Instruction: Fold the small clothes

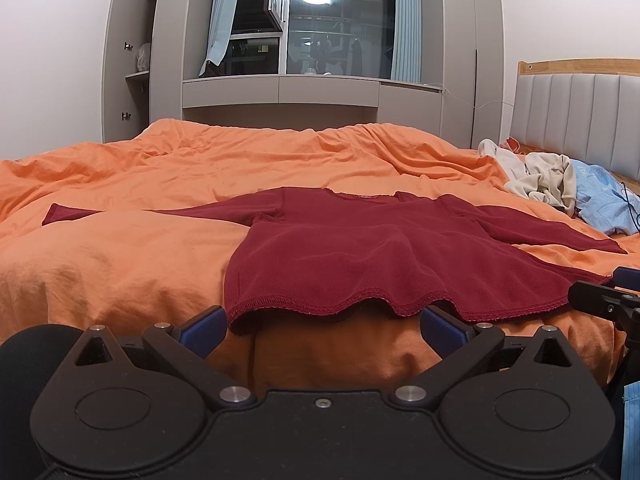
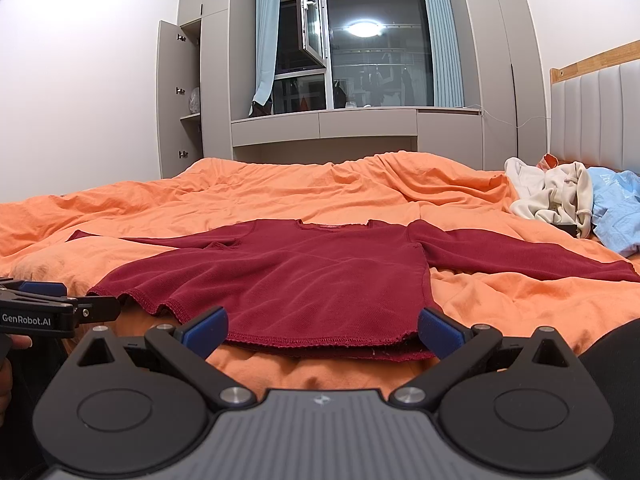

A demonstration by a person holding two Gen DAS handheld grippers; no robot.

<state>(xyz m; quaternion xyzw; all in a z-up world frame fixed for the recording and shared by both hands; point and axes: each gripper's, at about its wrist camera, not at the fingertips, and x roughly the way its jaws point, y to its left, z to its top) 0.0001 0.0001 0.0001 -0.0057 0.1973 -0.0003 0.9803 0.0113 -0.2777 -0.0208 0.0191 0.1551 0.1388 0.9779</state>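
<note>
A shirt (image 2: 320,276) lies flat on the bed (image 2: 280,196), hem toward six o'clock, sleeves out to nine and three. A clothes pile (image 2: 560,200) sits at two o'clock, the window (image 2: 360,52) behind at twelve.

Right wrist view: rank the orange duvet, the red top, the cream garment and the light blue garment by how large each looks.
1. orange duvet
2. red top
3 and 4. cream garment and light blue garment: unranked. Both are crumpled, the blue one is cut off by the frame edge.
</note>
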